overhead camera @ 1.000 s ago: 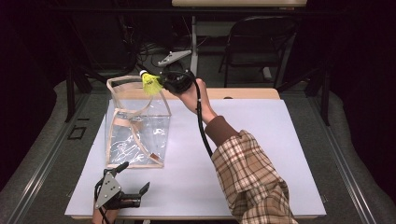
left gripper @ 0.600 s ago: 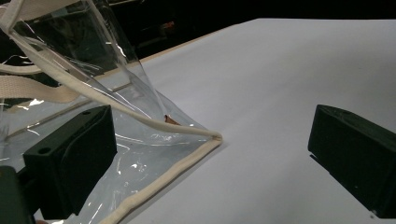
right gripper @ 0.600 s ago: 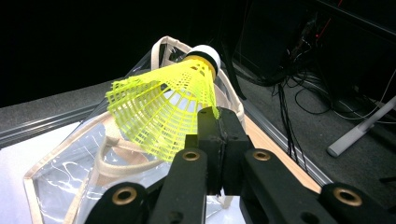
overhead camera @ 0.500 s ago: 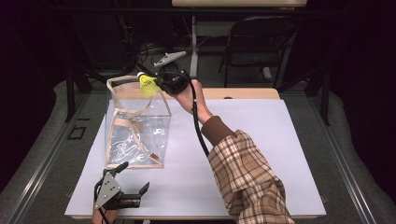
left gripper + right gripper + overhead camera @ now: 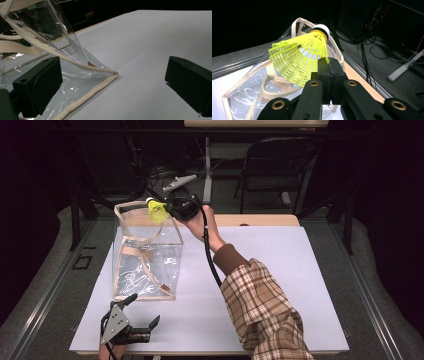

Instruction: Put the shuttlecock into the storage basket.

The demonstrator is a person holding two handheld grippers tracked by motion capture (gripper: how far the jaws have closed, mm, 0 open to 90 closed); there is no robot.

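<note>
Nearest, the left gripper (image 5: 131,327) rests on the table (image 5: 300,285), jaws wide apart. Farther off, the right gripper (image 5: 327,65), pinching a yellow shuttlecock (image 5: 157,211), has edged inward above the clear bag (image 5: 145,255), apparently ready to drop it in.

Shuttlecock (image 5: 158,211) now farther over bag (image 5: 145,265)

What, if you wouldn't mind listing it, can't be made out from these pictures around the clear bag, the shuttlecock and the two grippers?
- Shuttlecock: in the right gripper view, the closed jaws cover the skirt edge they pinch.
- Clear bag: in the high view, glare on the plastic hides whether anything lies inside; in the left gripper view its top is cut off by the frame.
- Left gripper: in the high view, the hand holding it is cut off by the bottom edge.
</note>
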